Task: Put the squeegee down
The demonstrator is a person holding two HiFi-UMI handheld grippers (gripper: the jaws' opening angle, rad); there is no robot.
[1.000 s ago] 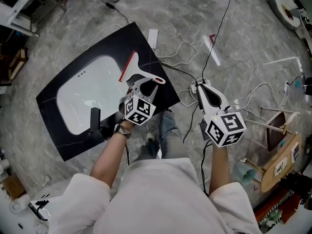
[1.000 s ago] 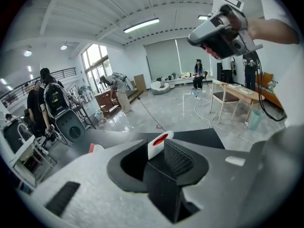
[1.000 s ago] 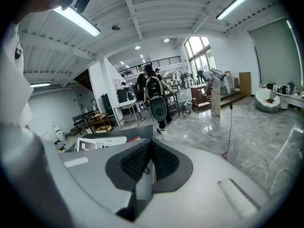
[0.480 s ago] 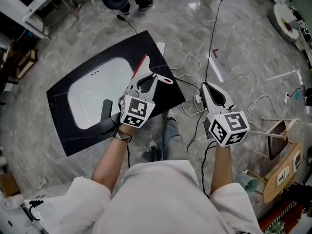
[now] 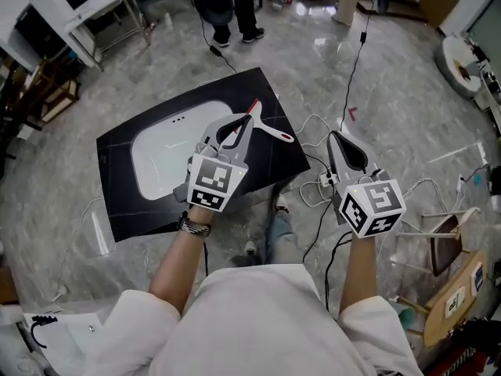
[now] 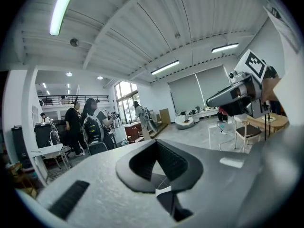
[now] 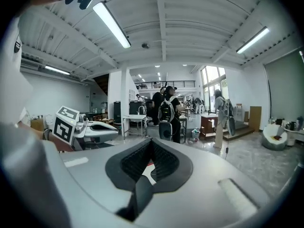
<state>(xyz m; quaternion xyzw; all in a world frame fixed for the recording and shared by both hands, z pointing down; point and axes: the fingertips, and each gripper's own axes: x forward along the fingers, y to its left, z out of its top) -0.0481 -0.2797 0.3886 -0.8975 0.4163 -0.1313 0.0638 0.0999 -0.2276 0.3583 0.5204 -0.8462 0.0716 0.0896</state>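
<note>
squeegee: lying on the black slab, at 3 o'clock of the white basin, already put down.
left claw: jaws have just been closing, nothing between them, hovering over the handle.
right claw: closed and empty, waiting at 3 o'clock, probably not needed.

My right gripper low centre, jaws together, nothing between. My left gripper at left, marker cube facing camera, jaws just closed, empty. Beyond: white table, person with backpack just beside it, another person further right. Strip light on ribbed ceiling.
</note>
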